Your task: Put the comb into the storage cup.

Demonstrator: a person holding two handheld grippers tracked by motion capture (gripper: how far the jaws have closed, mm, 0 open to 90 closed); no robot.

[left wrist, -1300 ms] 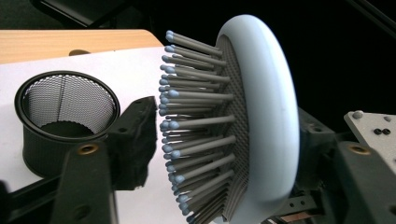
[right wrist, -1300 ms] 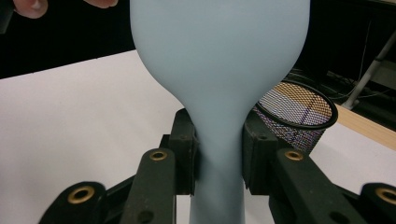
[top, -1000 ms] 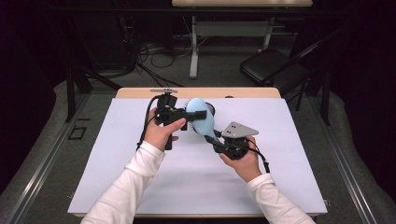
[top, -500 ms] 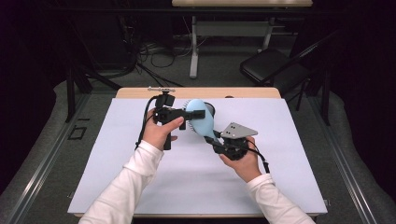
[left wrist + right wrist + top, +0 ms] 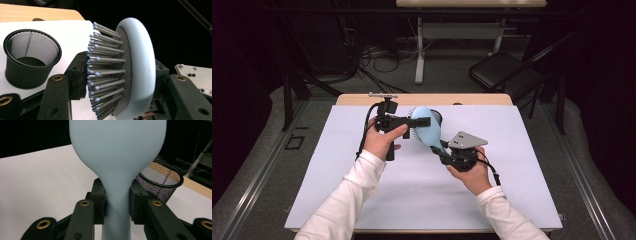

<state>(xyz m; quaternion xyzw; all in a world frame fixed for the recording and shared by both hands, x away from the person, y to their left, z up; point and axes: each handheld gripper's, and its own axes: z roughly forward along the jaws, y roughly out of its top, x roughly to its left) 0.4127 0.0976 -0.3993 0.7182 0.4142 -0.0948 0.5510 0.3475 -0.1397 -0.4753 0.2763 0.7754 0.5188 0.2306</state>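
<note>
Both grippers meet over the middle of the worktop (image 5: pixel 337 200), nearer its far edge than the near one, with a pale blue hairbrush (image 5: pixel 426 131) held up in the air between them.

The right gripper (image 5: pixel 117 202) has its fingers (image 5: pixel 98 195) clenched on the brush's neck, just where the handle narrows below the wide head. In the right gripper view the two black pads press against either side of that neck with no gap showing, and the smooth back of the head rises above them.

The left gripper (image 5: pixel 117 82) comes in from the other side and takes the head of the brush across its thickness. Its fingers (image 5: pixel 77 75) have just been closing in on it. One pad now sits against the tips of the grey bristles (image 5: pixel 105 67), and the other lies against the rounded blue back of the head. The fingers are only partly drawn together, as far as the head's thickness allows, and they look to be grasping it.

From the high view, the left gripper (image 5: pixel 404 122) lies roughly level, pointing toward the person's right, while the right gripper (image 5: pixel 443 150) angles up toward the far edge.

A black mesh cup (image 5: pixel 31 58) stands upright on the worktop just behind the brush, close to the far edge.
</note>
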